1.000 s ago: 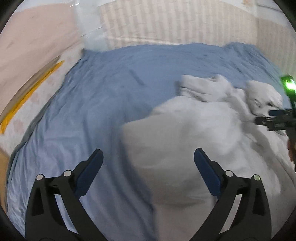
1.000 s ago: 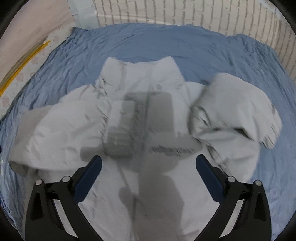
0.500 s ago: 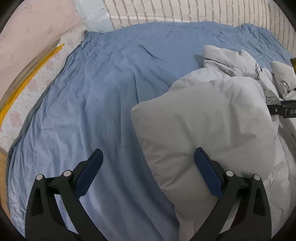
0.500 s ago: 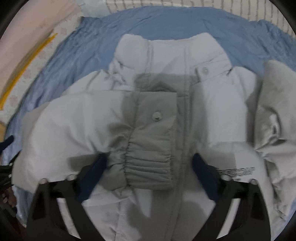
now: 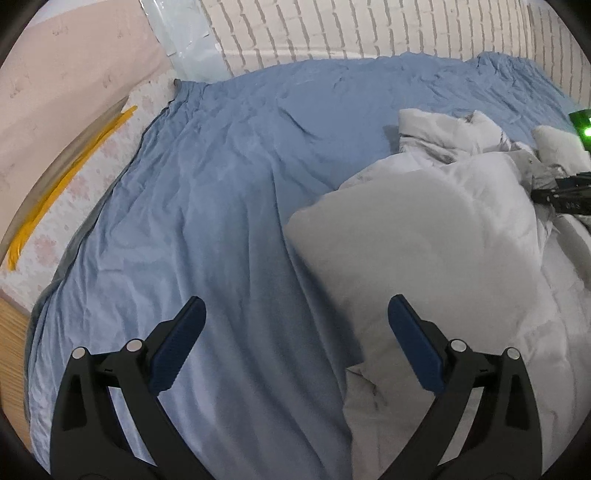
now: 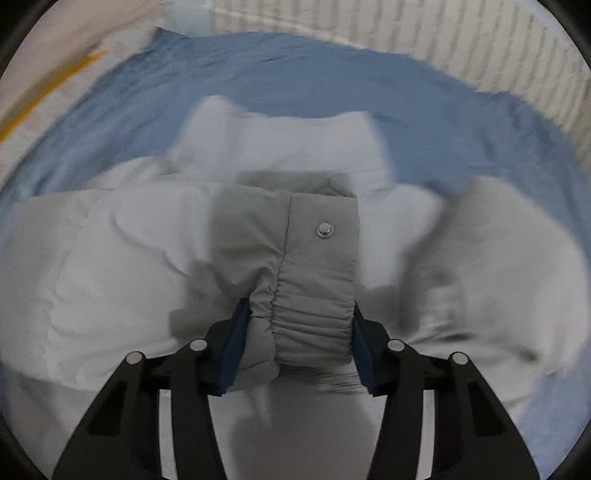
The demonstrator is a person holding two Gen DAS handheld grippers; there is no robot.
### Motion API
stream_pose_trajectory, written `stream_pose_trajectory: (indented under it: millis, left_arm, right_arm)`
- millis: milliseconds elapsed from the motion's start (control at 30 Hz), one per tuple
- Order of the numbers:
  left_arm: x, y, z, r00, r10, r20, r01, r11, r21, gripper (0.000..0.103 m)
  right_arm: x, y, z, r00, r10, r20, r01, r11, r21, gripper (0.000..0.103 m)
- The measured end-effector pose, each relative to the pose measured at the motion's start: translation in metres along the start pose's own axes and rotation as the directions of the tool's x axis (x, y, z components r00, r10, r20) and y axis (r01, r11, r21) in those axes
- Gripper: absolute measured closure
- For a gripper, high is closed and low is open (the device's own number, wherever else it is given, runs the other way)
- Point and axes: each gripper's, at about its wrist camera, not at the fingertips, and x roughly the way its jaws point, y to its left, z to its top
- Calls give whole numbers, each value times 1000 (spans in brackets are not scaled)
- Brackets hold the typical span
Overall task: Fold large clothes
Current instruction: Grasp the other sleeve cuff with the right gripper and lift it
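Right wrist view: the right gripper (image 6: pixel 301 332) has its blue-padded fingers (image 6: pixel 236 343) closed in on the elasticated sleeve cuff (image 6: pixel 314 317) of a pale grey padded jacket (image 6: pixel 122 266), the gathered cuff pinched between the two pads. A metal snap button (image 6: pixel 325 230) sits on the cuff tab just above the gathers. The rest of the jacket spreads out beneath, collar (image 6: pixel 284 133) at the far end, lying on a blue bedsheet (image 6: pixel 424 103). Much of this picture is blurred, and no label or print on the jacket can be read here.

In the left wrist view, the left gripper (image 5: pixel 295 332) hovers with its jaws spread wide and nothing between them, one finger over the bedsheet (image 5: pixel 207 206), the other over the jacket's near edge. The jacket (image 5: pixel 424 236) lies bunched on the right half of the bed. At the far right edge the other gripper's black body (image 5: pixel 565 195) shows against the jacket, with a green light (image 5: pixel 583 129) above it; some small white lettering is on it but too small to read. A white brick wall (image 5: pixel 369 29) runs behind the bed, and a yellow strip (image 5: pixel 66 181) lies along the floral mattress edge at the left.
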Motion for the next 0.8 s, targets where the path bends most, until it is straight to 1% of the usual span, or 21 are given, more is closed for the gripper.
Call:
stream_pose_trajectory:
  millis: [33,100,167,233,367,400,467,567,667,800]
  left_arm:
    - [-2,-1,0,1000,-16,1,16,1000,-5,5]
    - [-5,-5,-2,999,-42,-3,42,999,-11,5]
    - [-4,-14,-2,999,-51,-9,51,999,2,5]
    - [-2,-25,-2,999,-49,-12,49,999,24,5]
    - [5,-41,7,996,-81,-25,81,996,32,5]
    - [4,-44,11,995,-94,-18,94,995,32,5]
    - [1,-49,18,993,-122,-3,122,992,28,5]
    - [-5,-57,29,990,-137,16,136,990,37,5]
    - [-11,-65,35,988,-152,28,150,988,43,5]
    - [-6,-76,34,984,-176,-3,176,984,22,7]
  right_arm:
    - [1,-15,0,999,-42,-9,42,999,17,52]
    - [3,-41,-3,996,-80,-29,82,995,54,52]
    - [1,-63,-12,988,-149,-44,153,985,81,53]
    - [-4,-76,-23,986,-160,-50,165,980,115,53]
    - [-21,-94,-44,982,-180,-49,186,968,171,52]
    - [-23,-98,-48,984,-172,-50,178,965,191,52]
    - [-24,-106,-53,990,-120,-77,135,966,220,51]
    - [-40,-108,-54,998,-43,-38,51,972,231,50]
    - [-61,-109,-49,1000,-19,9,17,971,237,46]
    - [-78,-104,-44,998,8,66,-24,969,246,39]
